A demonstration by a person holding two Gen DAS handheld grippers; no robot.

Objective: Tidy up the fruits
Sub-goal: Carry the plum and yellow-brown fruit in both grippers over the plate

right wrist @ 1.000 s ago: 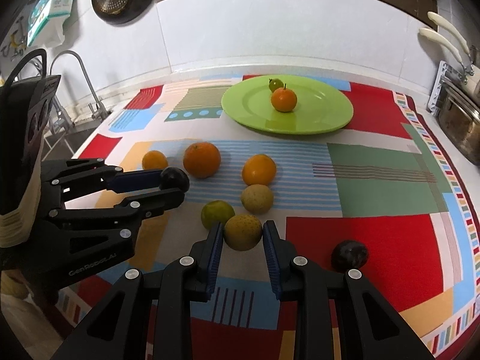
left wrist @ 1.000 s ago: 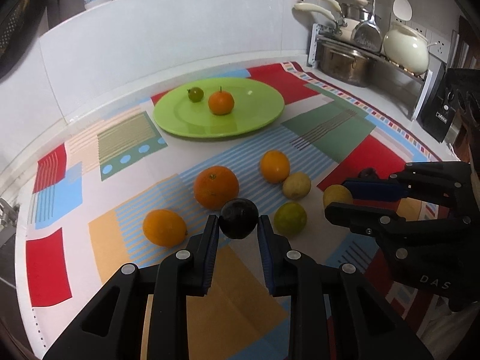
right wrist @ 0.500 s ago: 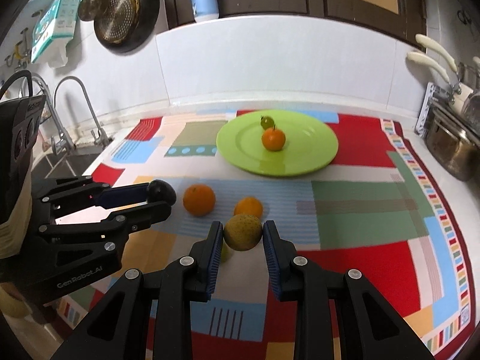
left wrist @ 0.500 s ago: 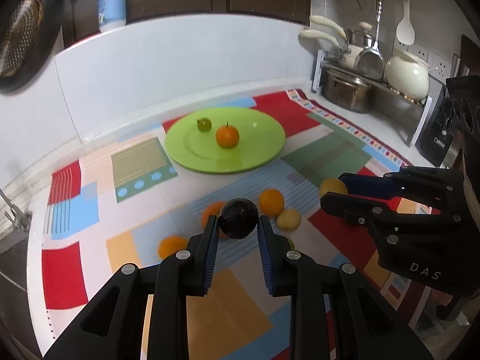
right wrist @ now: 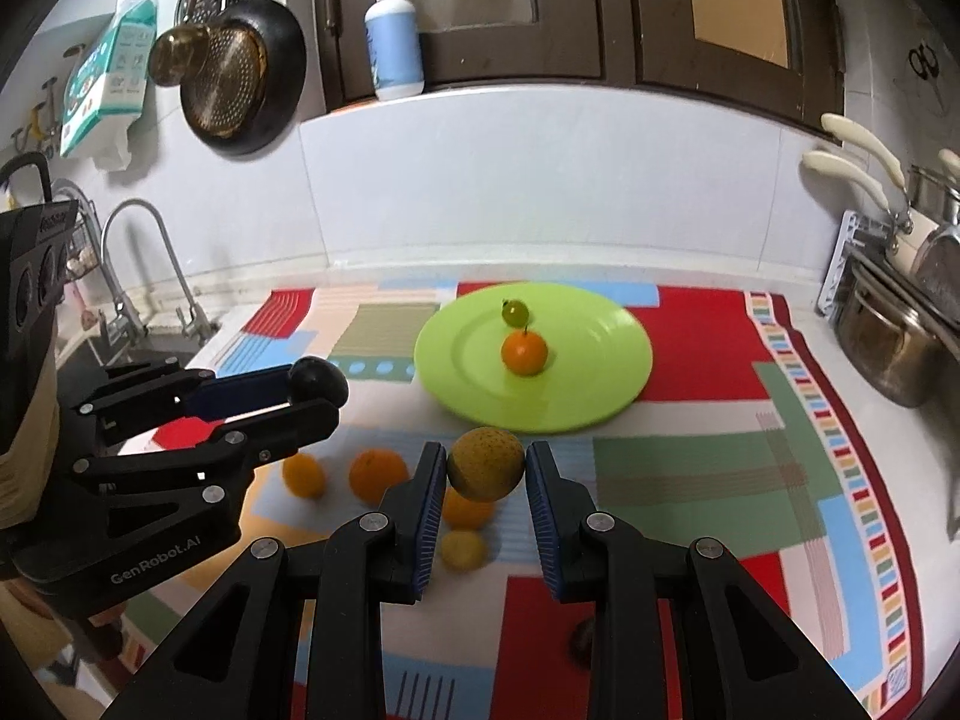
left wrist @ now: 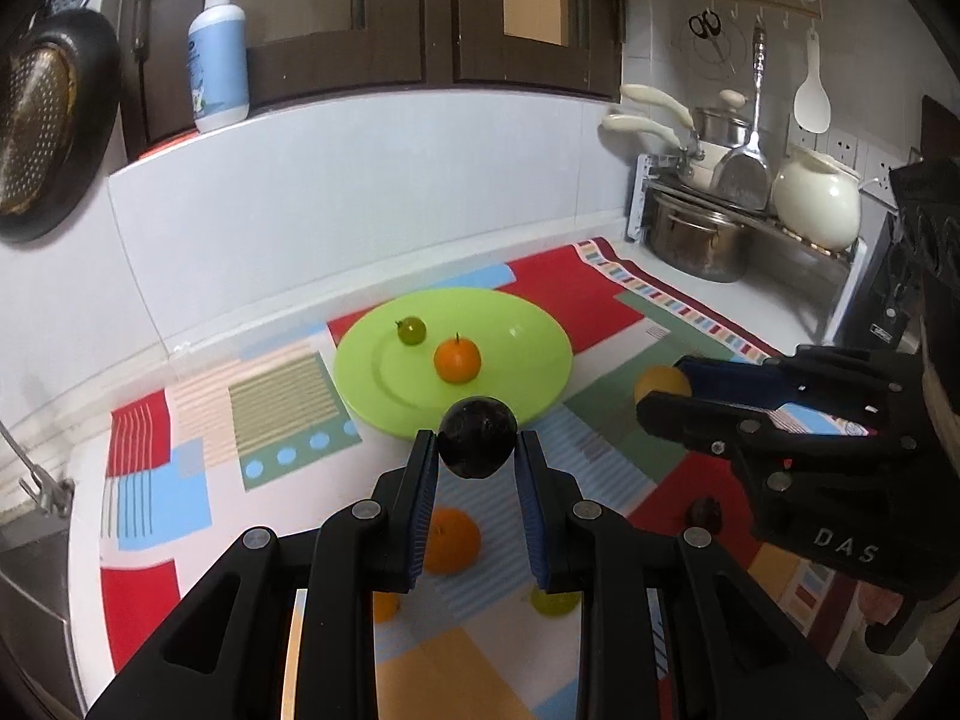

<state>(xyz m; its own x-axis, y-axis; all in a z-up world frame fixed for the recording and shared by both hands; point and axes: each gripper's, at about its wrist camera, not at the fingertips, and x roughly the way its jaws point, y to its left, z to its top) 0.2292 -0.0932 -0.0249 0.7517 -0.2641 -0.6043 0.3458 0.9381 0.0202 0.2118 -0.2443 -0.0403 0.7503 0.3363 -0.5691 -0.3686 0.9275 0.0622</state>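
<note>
The desk (right wrist: 690, 267) carries one patchwork mat (right wrist: 708, 360) and, at its far middle, one green plate (right wrist: 600, 372) holding two fruits: an orange (right wrist: 524, 352) and a small green fruit (right wrist: 515, 312). On the mat near the cameras four loose fruits show in the right wrist view, three orange (right wrist: 378, 474) and one yellow (right wrist: 463, 549), and one dark fruit (left wrist: 705, 513) shows at the near right in the left wrist view. The left hand-held gripper (left wrist: 477, 450), marked "GenRobot.AI", is clenched on a dark plum (left wrist: 477, 445); the right hand-held gripper (right wrist: 486, 468), marked "DAS", grasps a yellow-brown fruit (right wrist: 486, 463). Since a second ago both have risen from the mat and moved toward the plate's near rim.
</note>
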